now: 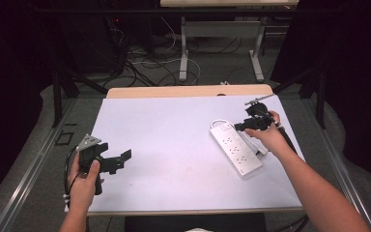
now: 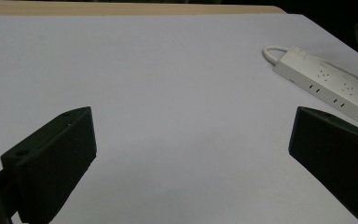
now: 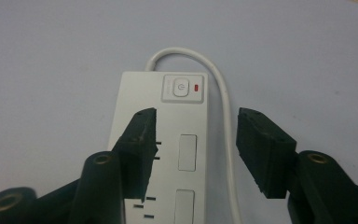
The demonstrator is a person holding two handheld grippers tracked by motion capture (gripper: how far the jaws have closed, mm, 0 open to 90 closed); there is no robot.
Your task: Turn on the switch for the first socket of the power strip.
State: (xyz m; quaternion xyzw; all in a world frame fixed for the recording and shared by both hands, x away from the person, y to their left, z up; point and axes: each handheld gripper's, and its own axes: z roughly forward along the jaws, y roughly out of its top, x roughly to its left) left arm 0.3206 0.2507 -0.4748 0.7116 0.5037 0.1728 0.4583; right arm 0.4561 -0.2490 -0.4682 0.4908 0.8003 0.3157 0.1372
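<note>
A white power strip [image 1: 235, 150] is lying flat on the pale worktop [image 1: 174, 145], on the person's right side and toward the near right edge. Its long axis is running diagonally in the high view, with the switch end pointing away and to the left and the other end angling toward the person and to the right. No brand name or readable lettering is showing on its casing; the only marking is a power symbol on the square switch button [image 3: 181, 88], with a small red indicator [image 3: 196, 87] glowing just beside it. A white cord [image 3: 216, 88] is looping out of the switch end and running back along one side of the strip.

The right claw [image 1: 239, 126] is hovering over the switch end, held by the right hand [image 1: 265, 133]. In the right gripper view its jaws are standing apart, released, with one jaw over the strip's socket face and the other out past the cord; nothing is between them.

The left claw [image 1: 125, 155] is sitting well apart from the strip, low over the near left part of the worktop, held by the left hand [image 1: 84, 181]. Its jaws are spread wide and gripping nothing, pointing across the bare surface toward the strip.
</note>
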